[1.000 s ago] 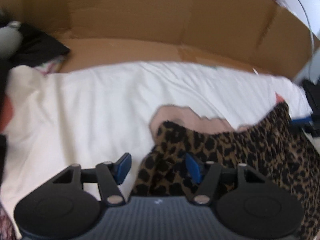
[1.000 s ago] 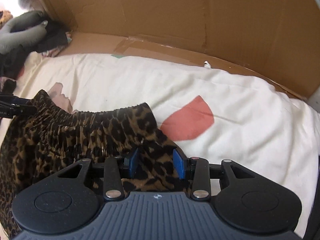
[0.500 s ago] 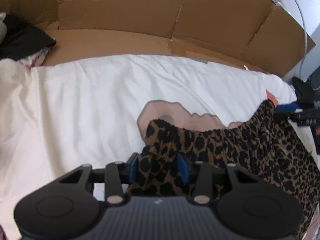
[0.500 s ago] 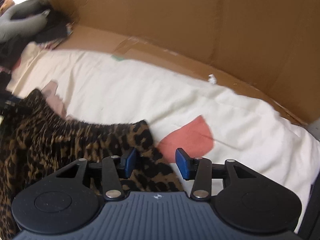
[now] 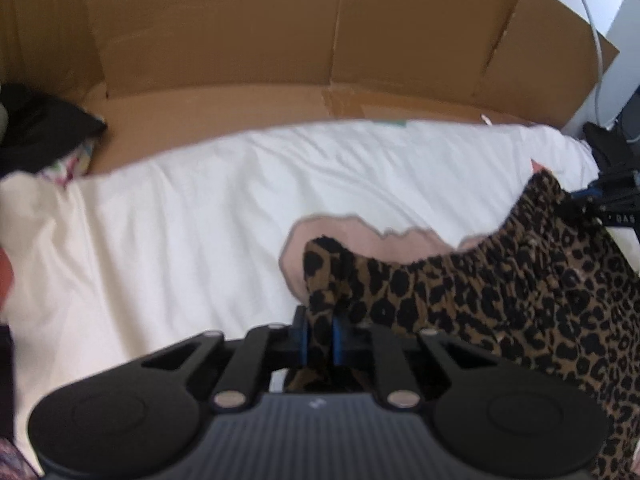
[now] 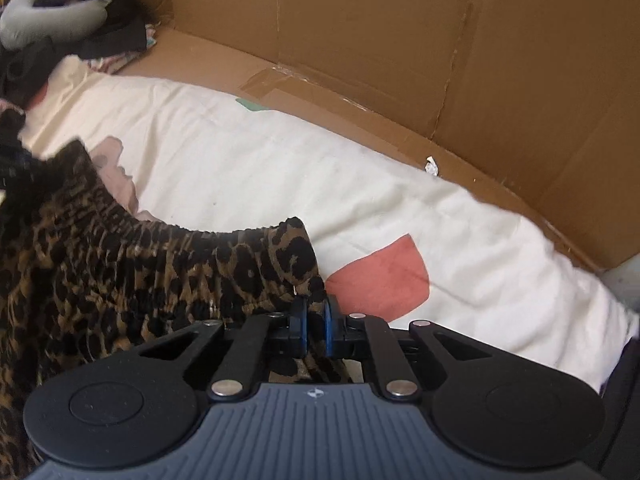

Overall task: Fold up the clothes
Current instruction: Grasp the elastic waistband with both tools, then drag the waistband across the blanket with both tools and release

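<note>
A leopard-print garment (image 5: 500,292) with an elastic waistband lies on a white sheet (image 5: 180,220). My left gripper (image 5: 320,336) is closing, and its blue pads pinch the garment's left waistband corner. In the right wrist view the same garment (image 6: 120,264) stretches off to the left. My right gripper (image 6: 314,320) is closing too, with the right waistband corner pressed between its pads. The waistband hangs taut between both grippers. The right gripper (image 5: 600,196) also shows at the far right of the left wrist view.
Brown cardboard walls (image 5: 280,40) stand behind the sheet. The sheet bears a pink patch (image 5: 320,232) and a red patch (image 6: 384,276). Dark clothes (image 5: 36,128) and a grey neck cushion (image 6: 52,12) lie at the far left.
Both grippers went from open around the waistband corners to pinching the fabric. The waistband between them now looks lifted and stretched.
</note>
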